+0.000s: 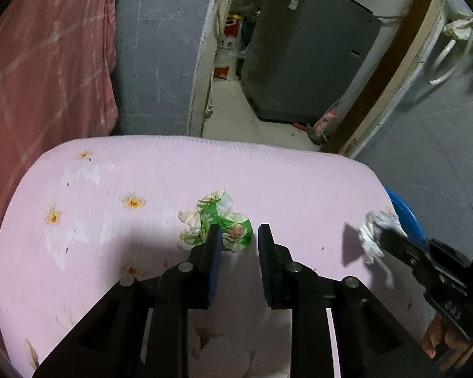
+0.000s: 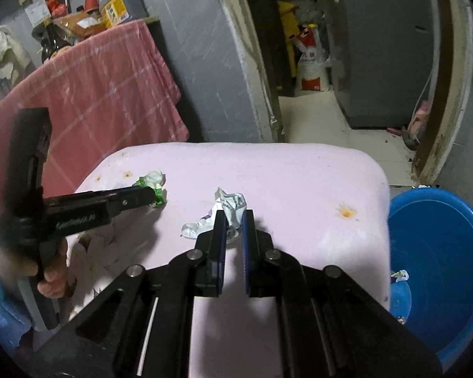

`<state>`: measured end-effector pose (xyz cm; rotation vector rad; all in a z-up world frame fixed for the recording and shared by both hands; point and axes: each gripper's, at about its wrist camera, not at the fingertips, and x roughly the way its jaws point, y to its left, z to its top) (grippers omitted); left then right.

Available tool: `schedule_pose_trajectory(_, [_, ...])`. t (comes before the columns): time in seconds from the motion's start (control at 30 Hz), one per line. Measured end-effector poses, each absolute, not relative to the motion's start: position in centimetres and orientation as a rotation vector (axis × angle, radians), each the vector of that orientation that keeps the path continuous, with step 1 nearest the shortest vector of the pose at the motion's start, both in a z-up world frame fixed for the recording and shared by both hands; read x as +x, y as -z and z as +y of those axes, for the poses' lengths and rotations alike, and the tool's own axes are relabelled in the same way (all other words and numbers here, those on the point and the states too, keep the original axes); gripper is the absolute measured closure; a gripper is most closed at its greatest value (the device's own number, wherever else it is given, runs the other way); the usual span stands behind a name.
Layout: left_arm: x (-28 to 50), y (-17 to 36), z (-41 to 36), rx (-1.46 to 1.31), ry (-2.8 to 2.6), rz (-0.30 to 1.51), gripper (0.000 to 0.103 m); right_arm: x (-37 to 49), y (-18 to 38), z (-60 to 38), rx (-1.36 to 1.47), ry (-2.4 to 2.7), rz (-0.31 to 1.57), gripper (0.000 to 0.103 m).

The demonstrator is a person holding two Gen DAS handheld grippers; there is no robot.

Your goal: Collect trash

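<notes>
Dim grey-walled room, doorway at the back onto a cluttered store; in front, a pale pink ribbed foam mat (image 1: 268,170) with small flower prints, spread over a table. Beside its right edge, a round blue plastic basin (image 2: 441,252) on the floor, holding a couple of small scraps near its left wall, otherwise bare blue.

Left gripper (image 1: 239,230) spread part-way, pads clear of the green-and-white crumpled paper wrapper (image 1: 217,217) lying on the mat just ahead of the left pad, nothing pinched. Right gripper (image 2: 235,215) pressed tight on a white crumpled paper wad with dark print (image 2: 227,208), raised slightly above the mat, judging by the shadow beneath it in the left view.

Both wads: likely very light, soft, springy, not fragile; apt to slip or unfold if nipped by a loose flap. Best taken across the densest middle of the crumple, with a firm squeeze.
</notes>
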<state>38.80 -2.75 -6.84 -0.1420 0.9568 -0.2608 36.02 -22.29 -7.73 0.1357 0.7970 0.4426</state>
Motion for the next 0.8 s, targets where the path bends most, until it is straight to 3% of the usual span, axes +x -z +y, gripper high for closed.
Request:
schedule_pose_trajectory(0.1, [39.1, 6.8, -2.9, -0.145, 0.239, 0.950, 0.085, 35.4, 7.5, -22.7, 0.147, -0.435, 0.765, 0.094])
schedule_pose_trajectory(0.23, [39.1, 6.8, -3.1, -0.116, 0.219, 0.933, 0.094, 34.6, 6.9, -23.4, 0.155, -0.426, 0.722, 0.094])
schedule_pose_trajectory(0.8, [36.6, 3.4, -5.6, -0.137, 0.303, 0.745, 0.100, 32.4, 4.8, -24.8, 0.139, -0.392, 0.546, 0.094])
